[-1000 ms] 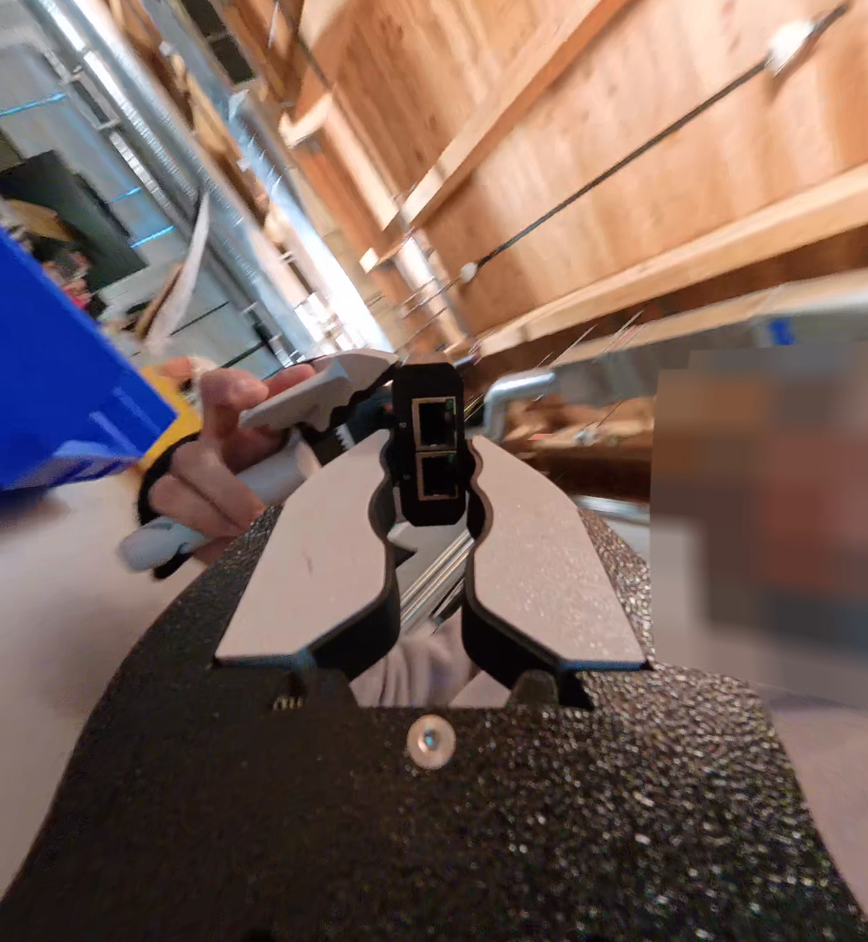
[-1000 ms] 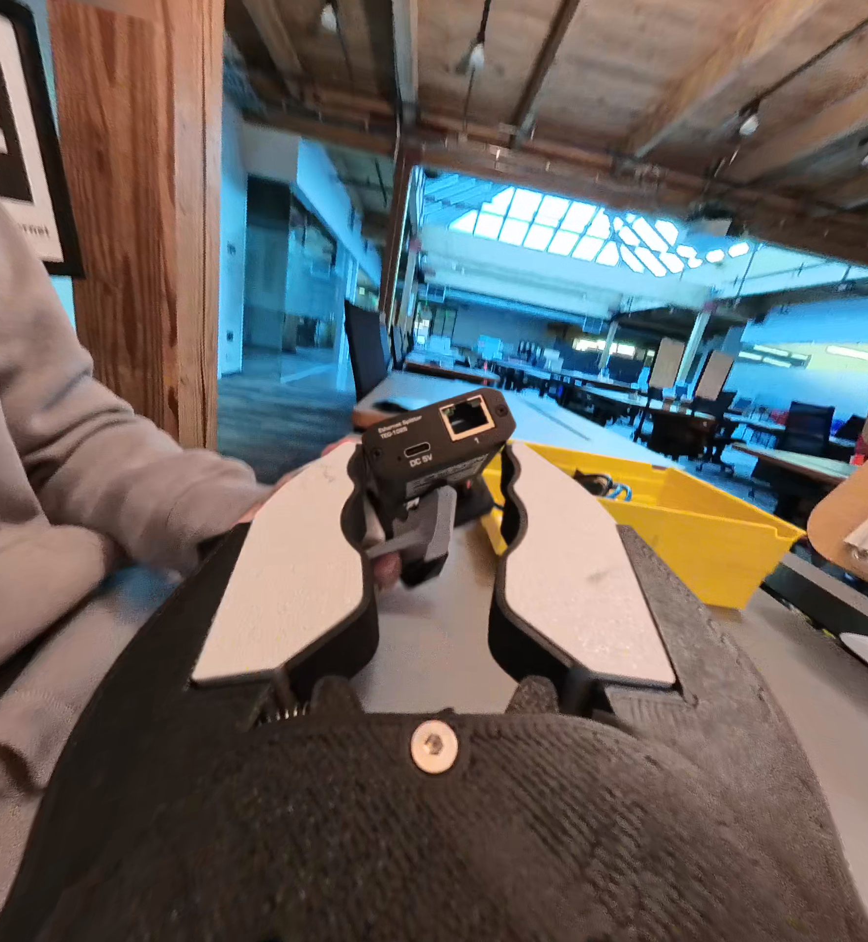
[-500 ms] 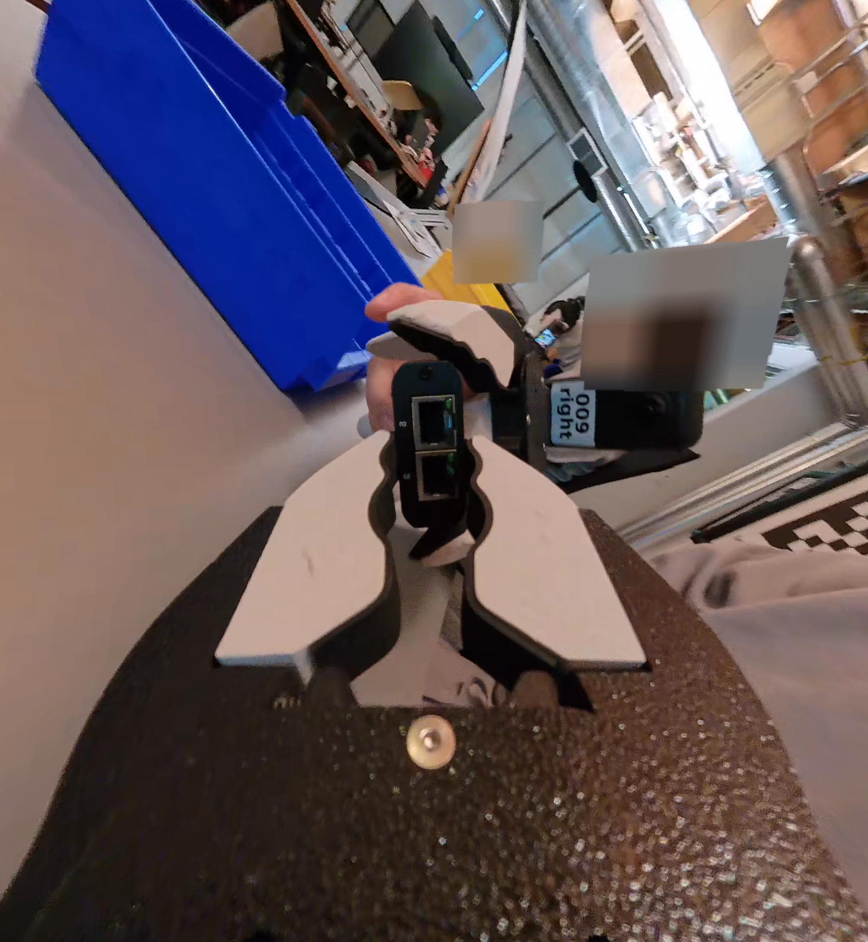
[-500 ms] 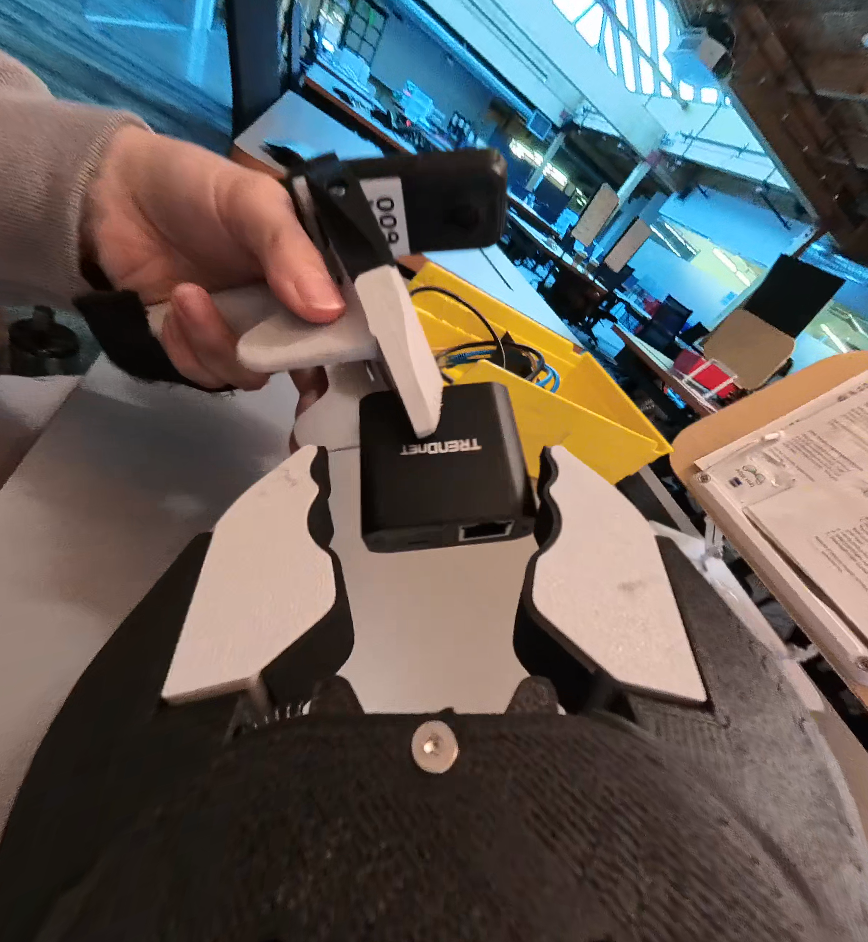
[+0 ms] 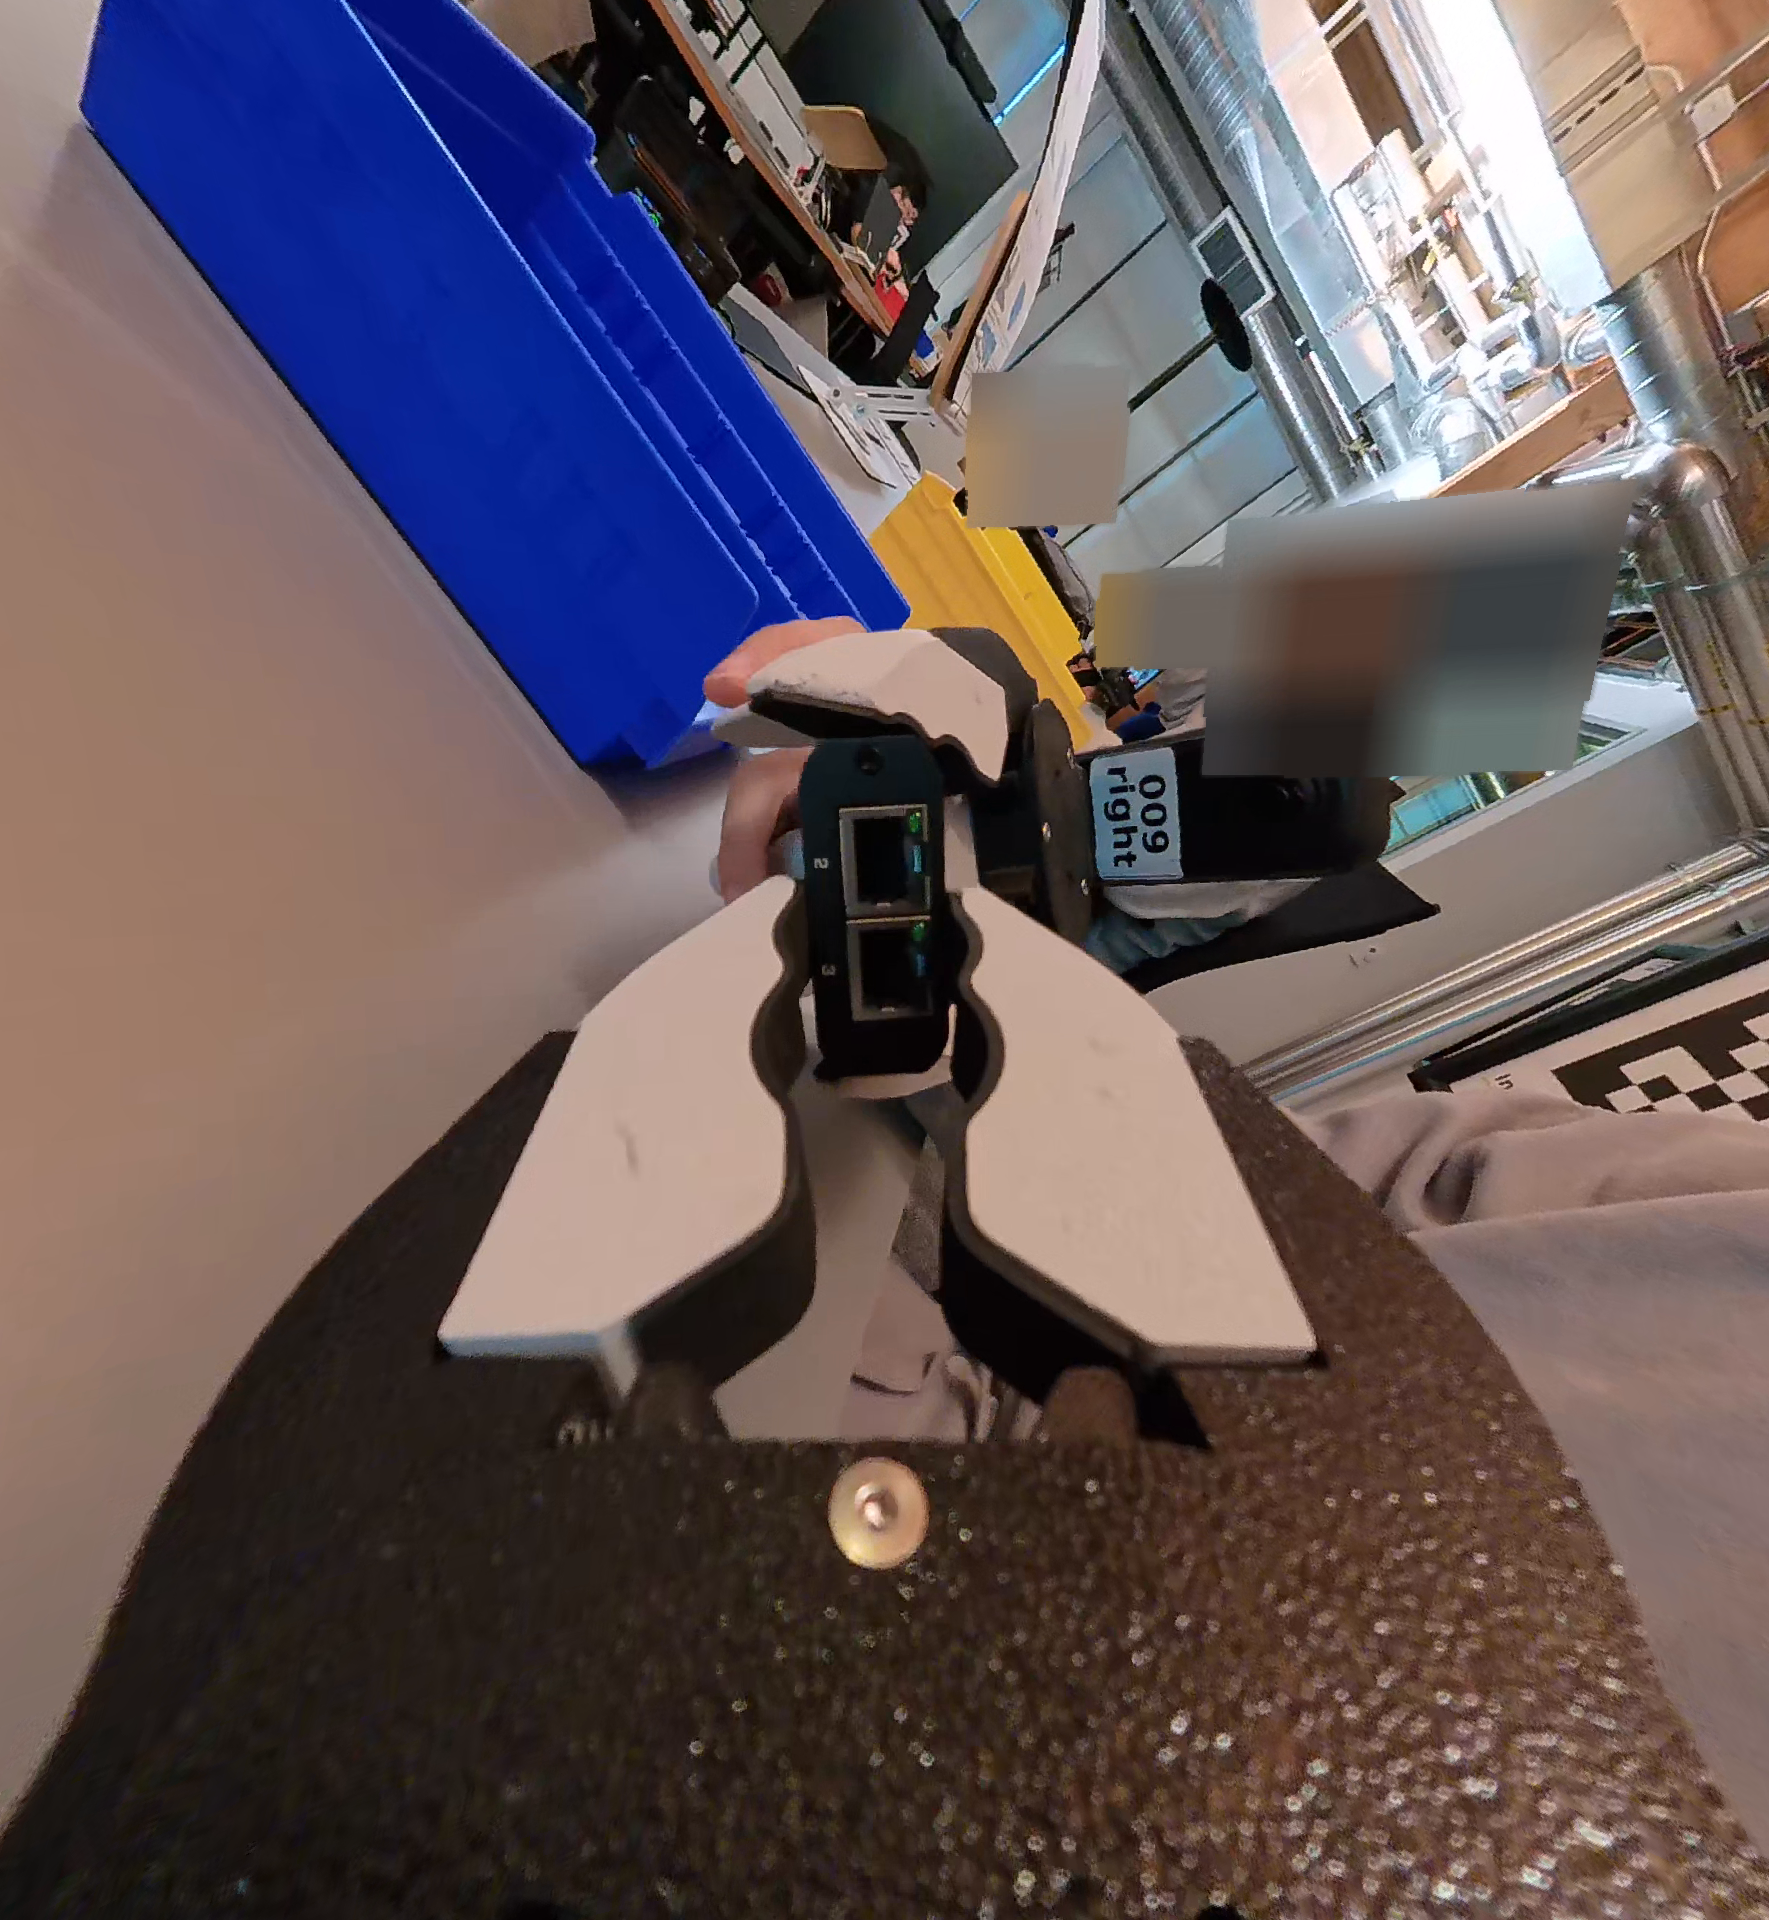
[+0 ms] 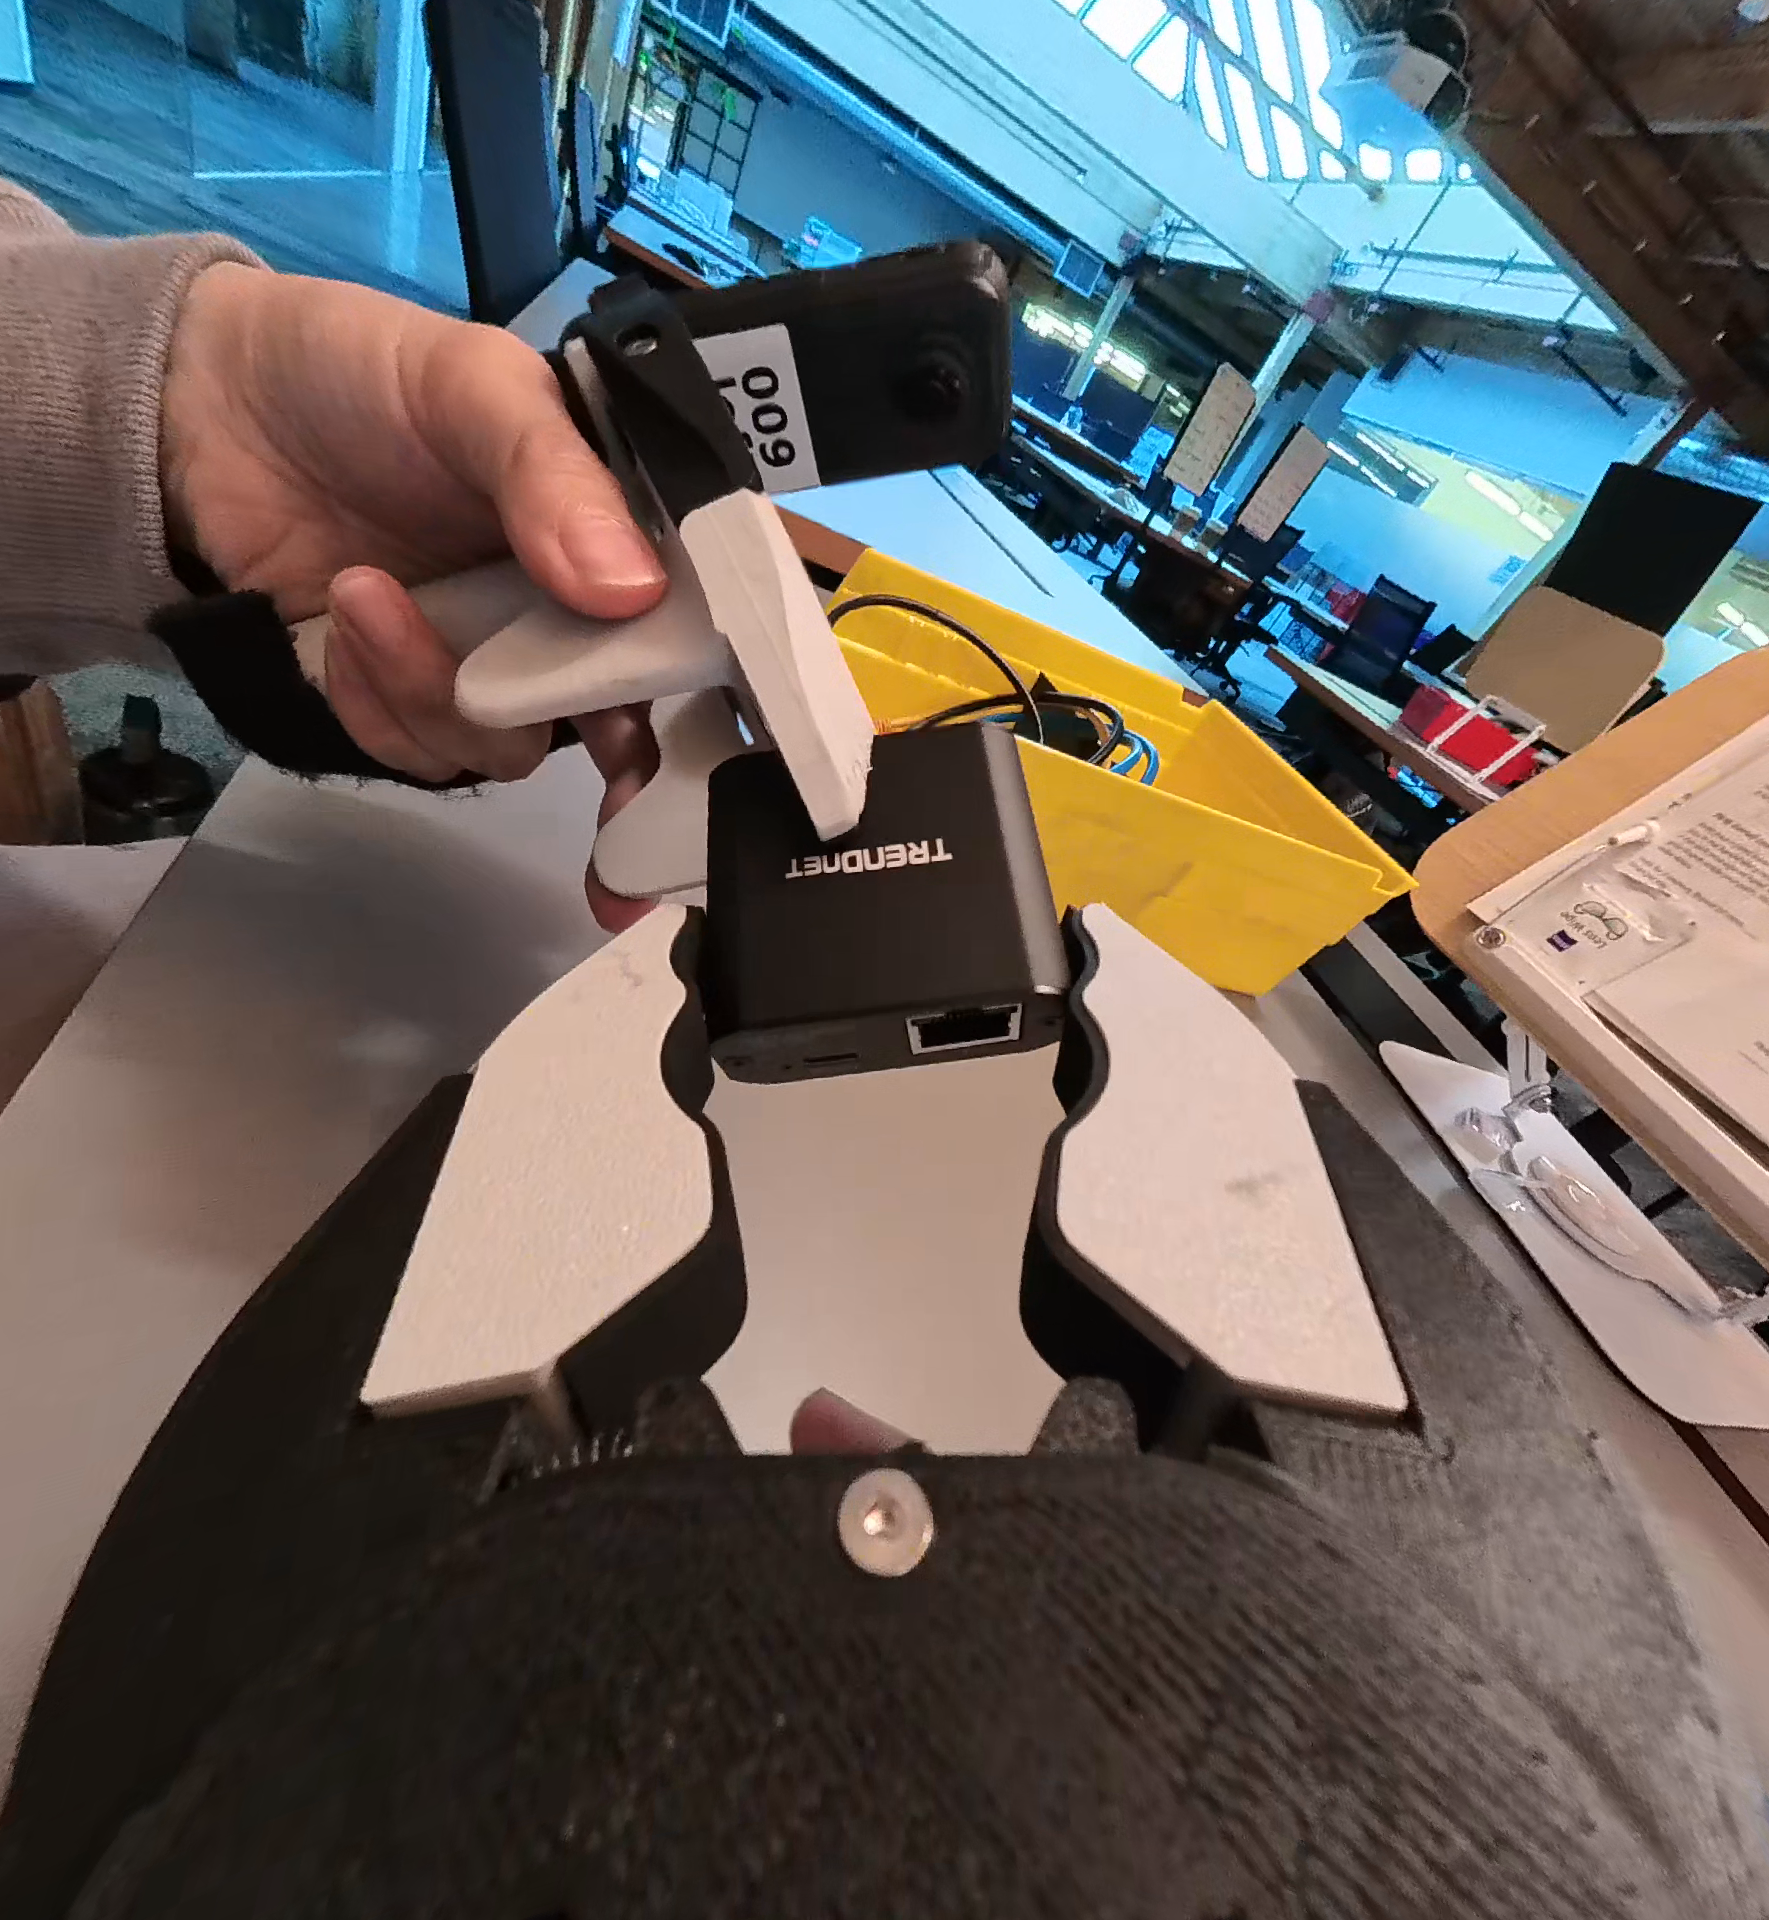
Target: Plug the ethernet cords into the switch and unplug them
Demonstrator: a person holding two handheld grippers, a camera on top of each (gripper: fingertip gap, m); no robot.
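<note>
Switch (image 5: pixel 878 914), a small black box, sits at centre frame in both wrist views, lifted off the grey desk (image 6: pixel 267 966). In the left wrist view the left gripper (image 5: pixel 875 971) is clamped narrow on its thin sides, and two empty ports stacked one above the other face the camera. The right gripper (image 6: pixel 875 997) has its fingers against the box's wider sides, a single port facing the lens; in the left wrist view its fingers (image 5: pixel 859 675) reach over the top of the box. Toward the upper left of the right wrist view, a hand (image 6: pixel 371 499) squeezes the left gripper's handle. Behind the switch a yellow bin (image 6: pixel 1202 862) holds black and blue cords (image 6: pixel 1046 717). A blue bin (image 5: pixel 506 374) fills the upper left of the left wrist view.
</note>
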